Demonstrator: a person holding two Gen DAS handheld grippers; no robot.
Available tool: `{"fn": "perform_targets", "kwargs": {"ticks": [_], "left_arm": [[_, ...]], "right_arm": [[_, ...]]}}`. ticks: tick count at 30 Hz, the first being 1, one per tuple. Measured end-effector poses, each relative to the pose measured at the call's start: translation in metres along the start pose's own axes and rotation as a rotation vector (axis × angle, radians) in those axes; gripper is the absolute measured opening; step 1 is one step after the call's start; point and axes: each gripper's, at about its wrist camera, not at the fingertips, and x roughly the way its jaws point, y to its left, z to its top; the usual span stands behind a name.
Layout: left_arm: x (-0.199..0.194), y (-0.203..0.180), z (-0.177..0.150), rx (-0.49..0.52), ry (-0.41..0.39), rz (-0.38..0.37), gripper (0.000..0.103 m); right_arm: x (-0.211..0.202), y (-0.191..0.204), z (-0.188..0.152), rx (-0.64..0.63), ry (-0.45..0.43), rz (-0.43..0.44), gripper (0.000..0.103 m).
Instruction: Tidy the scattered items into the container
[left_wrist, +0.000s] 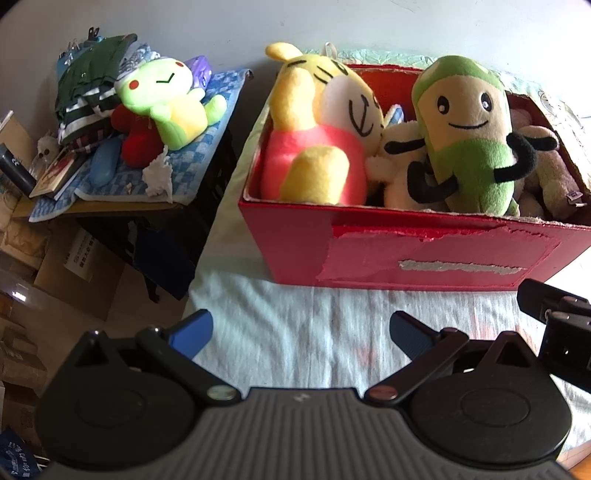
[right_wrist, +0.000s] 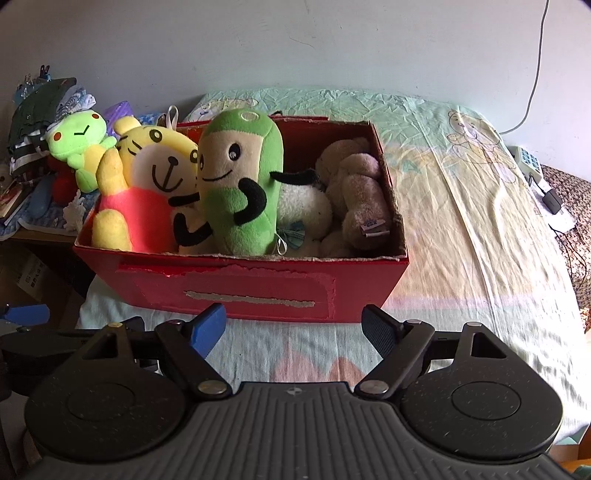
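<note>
both grippers are hovering low over the bed (right_wrist: 480, 206) w/ fingers spread wide & holding nothing: left gripper (left_wrist: 301, 334), right gripper (right_wrist: 293, 326). the red box (right_wrist: 258, 291) is sitting straight ahead of both finger pairs, its long side running across the view, near wall facing the fingers. it's already looking packed: yellow tiger plush (right_wrist: 144, 184), green bean plush (right_wrist: 240, 184) standing upright, a white plush (right_wrist: 306, 206) & a brown plush (right_wrist: 358, 192) lying at the far-right end. nothing loose is showing on the bed between fingers & box. the only plush outside is the green frog plush (left_wrist: 170, 99), lying on its back on a cluttered side desk (left_wrist: 110, 205), up & left of the left fingers, well apart, so the left gripper is nearer. my guess is the tidying is nearly done, unless the frog is counting too.
</note>
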Motion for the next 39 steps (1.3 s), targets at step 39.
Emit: {"fn": "perform_targets", "kwargs": {"ticks": [39], "left_arm": [[-0.014,-0.041,0.101,0.089,-0.049,-0.056,0.102]], "right_arm": [[0.020,-0.067,0.080,0.100,0.035,-0.030,0.083]]}}
